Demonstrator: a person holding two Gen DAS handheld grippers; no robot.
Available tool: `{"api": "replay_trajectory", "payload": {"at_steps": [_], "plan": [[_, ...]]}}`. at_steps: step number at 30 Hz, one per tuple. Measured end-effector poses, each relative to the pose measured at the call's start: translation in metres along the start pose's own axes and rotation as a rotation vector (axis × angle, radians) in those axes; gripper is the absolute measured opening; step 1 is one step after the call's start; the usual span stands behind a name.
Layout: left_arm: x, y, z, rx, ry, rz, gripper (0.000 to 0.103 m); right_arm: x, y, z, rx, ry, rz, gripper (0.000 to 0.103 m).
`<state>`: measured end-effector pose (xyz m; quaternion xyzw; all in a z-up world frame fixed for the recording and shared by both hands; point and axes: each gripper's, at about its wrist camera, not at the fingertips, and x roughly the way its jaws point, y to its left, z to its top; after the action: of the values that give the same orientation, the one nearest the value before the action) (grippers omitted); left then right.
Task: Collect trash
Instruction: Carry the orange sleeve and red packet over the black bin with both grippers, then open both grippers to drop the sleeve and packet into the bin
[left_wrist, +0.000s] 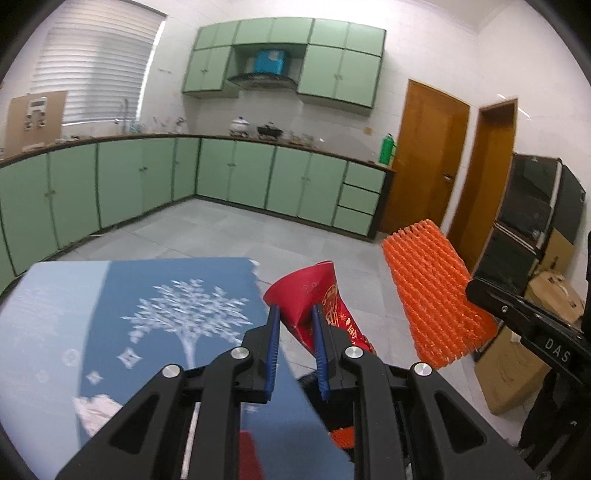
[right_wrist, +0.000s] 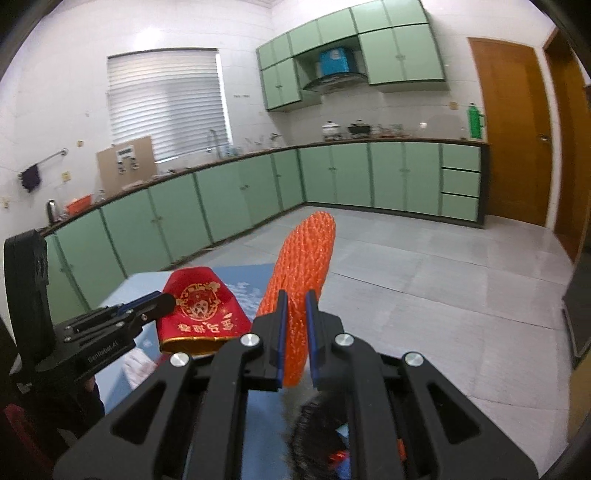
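Above the blue tablecloth (left_wrist: 177, 295), the left gripper (left_wrist: 295, 314) pinches a red paper cup (left_wrist: 314, 291) and the right gripper (right_wrist: 294, 301) an orange foam net (right_wrist: 306, 254) — keep both clamps firm, carrying level toward a bin not in view.

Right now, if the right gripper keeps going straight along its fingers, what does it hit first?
Likely nothing near: the right gripper, shut on the orange foam net, points over bare floor toward the green base cabinets. Depth unclear.
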<state>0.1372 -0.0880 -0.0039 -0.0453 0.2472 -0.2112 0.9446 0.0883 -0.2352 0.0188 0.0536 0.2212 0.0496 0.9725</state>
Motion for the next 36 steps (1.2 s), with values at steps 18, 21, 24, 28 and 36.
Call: {"api": "replay_trajectory", "payload": {"at_steps": [18, 21, 24, 28, 36], "plan": [[0.083, -0.081, -0.051, 0.102, 0.147, -0.111, 0.017, 0.018, -0.097, -0.078, 0.131, 0.110, -0.167, 0.009], [0.093, -0.086, -0.055, 0.100, 0.172, -0.112, 0.017, 0.026, -0.103, -0.086, 0.145, 0.132, -0.177, 0.009], [0.106, -0.091, -0.061, 0.106, 0.195, -0.108, 0.018, 0.034, -0.112, -0.093, 0.158, 0.154, -0.186, 0.009], [0.118, -0.094, -0.063, 0.116, 0.217, -0.110, 0.018, 0.044, -0.119, -0.100, 0.174, 0.176, -0.198, 0.009], [0.138, -0.096, -0.064, 0.112, 0.266, -0.118, 0.022, 0.063, -0.135, -0.107, 0.212, 0.214, -0.232, 0.013]]}}
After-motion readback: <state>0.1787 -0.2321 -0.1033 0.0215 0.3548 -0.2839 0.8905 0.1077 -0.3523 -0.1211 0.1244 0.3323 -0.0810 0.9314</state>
